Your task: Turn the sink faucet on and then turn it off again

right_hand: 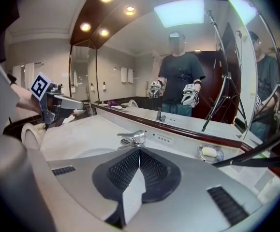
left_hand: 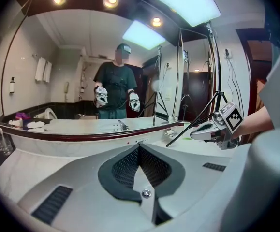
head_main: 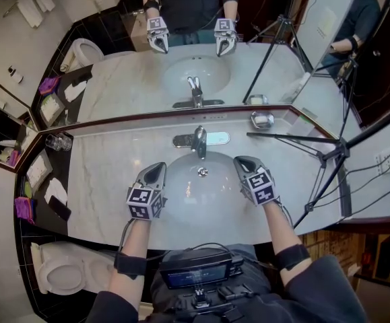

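A chrome single-lever faucet [head_main: 199,140] stands at the back of the white oval sink [head_main: 201,210], its lever [right_hand: 130,137] level; no water runs. My left gripper [head_main: 155,172] hovers over the sink's left rim, shut and empty. My right gripper [head_main: 242,162] hovers over the right rim, also shut with nothing between its jaws. Both point toward the mirror, a short way short of the faucet. In the left gripper view the right gripper [left_hand: 198,132] shows at the right; the faucet is hidden behind my own jaws there.
A soap dish [head_main: 262,120] with soap sits right of the faucet. A tripod [head_main: 329,155] stands on the counter's right side. Glasses [head_main: 58,142] stand at the counter's back left corner. A toilet [head_main: 60,269] is at lower left. The mirror [head_main: 195,52] backs the marble counter [head_main: 107,180].
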The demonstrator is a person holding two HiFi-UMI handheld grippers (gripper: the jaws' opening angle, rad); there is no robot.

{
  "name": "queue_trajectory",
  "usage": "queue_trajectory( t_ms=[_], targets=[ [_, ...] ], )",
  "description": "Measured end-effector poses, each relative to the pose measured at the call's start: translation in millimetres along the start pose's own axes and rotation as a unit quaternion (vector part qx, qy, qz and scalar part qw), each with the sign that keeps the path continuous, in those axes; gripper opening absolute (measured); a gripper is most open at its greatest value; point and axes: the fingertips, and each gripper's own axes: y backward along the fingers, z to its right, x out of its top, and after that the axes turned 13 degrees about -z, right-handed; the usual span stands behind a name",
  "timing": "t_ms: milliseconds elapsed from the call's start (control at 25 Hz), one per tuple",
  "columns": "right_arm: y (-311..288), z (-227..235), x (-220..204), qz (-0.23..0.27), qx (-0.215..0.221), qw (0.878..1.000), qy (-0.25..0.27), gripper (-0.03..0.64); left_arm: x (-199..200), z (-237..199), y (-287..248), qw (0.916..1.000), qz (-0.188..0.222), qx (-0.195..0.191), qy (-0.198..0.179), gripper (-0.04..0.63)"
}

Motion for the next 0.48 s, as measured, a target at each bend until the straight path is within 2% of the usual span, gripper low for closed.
queue_trajectory(
  t_ms=[80, 120, 200, 240, 360, 480],
  targets=[
    [-5, -5, 6, -0.009, -0.017, 0.998, 0.056, 0.028, 1, -1, -1, 1.0, -0.002, 0.004, -0.005, 0.0],
    [-11, -7, 7, -0.014, -0.024, 0.995, 0.092, 0.059, 1, -2, -1, 1.0, -0.002, 0.005, -0.005, 0.0],
    [-25, -13, 7, -0.026, -0.04, 0.984, 0.173, 0.092, 1, -4, -3, 1.0, -0.002, 0.008, -0.003, 0.0],
    [-32, -16, 8, -0.031, -0.05, 0.975, 0.216, 0.094, 0, -5, -4, 1.0, -0.003, 0.009, -0.002, 0.0],
    [-55, -24, 14, -0.038, -0.075, 0.941, 0.328, 0.171, -2, -11, -8, 0.9999, -0.005, 0.014, 0.001, 0.0],
    [-81, -28, 23, -0.035, -0.091, 0.913, 0.397, 0.192, -3, -16, -12, 0.9998, -0.004, 0.019, -0.001, 0.0]
  ],
)
